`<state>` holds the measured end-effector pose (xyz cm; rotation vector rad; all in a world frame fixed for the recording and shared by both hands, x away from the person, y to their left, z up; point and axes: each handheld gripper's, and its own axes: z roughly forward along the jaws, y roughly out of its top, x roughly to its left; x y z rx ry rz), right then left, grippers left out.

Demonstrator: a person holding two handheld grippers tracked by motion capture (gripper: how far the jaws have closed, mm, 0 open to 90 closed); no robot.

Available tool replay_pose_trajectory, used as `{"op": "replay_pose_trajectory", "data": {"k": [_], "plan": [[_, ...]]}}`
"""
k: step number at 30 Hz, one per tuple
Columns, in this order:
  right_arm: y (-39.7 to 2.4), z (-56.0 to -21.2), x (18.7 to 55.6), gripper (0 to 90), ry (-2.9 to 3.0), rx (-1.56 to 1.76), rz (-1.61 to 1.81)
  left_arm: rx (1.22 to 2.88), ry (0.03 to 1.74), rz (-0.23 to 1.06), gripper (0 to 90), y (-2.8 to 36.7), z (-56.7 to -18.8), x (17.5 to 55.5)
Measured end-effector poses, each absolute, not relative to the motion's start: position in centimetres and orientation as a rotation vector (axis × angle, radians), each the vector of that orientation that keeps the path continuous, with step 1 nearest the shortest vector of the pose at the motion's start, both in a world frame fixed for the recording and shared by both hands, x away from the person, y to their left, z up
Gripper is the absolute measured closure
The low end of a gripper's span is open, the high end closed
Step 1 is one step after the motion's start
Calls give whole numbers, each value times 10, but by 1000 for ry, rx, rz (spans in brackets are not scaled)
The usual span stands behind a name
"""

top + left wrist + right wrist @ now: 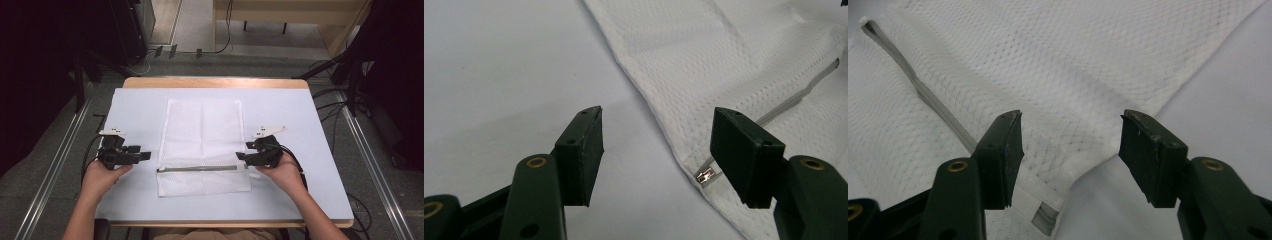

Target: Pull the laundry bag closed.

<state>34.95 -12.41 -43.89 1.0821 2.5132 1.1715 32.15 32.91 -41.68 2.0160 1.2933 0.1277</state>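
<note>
A white mesh bag (202, 145) lies flat on the table, with a grey zipper (197, 168) running across it near its front edge. My left gripper (146, 156) hovers just left of the zipper's left end, jaws open. In the left gripper view the metal zipper pull (705, 176) sits by the right jaw of the left gripper (656, 150), and nothing lies between the pads. My right gripper (240, 156) stands open at the zipper's right end. In the right gripper view the bag's side edge (1048, 65) and the zipper's end (1045, 217) lie below the gap of the right gripper (1071, 155), untouched.
A pale sheet (135, 105) covers the table, whose wooden edge (215, 82) shows at the back. Bare sheet lies on both sides of the bag. Dark equipment and cables (330, 107) stand on the floor around the table, with metal rails (55, 165) alongside.
</note>
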Motion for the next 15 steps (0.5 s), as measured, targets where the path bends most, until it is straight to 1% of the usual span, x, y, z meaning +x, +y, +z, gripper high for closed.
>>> {"op": "replay_pose_trajectory", "data": {"k": [8, 12, 13, 15], "plan": [[-110, -438, 348, 438, 2547, 1032, 1168, 2021, 1292, 137, 384, 331, -417, 315], [-103, -437, 347, 466, 2570, 1012, 1188, 2020, 1289, 151, 385, 329, -419, 312], [-100, -436, 347, 475, 2572, 1002, 1198, 2017, 1295, 172, 402, 328, -419, 311], [-98, -435, 347, 482, 2575, 990, 1206, 2020, 1286, 182, 403, 326, -419, 310]]}}
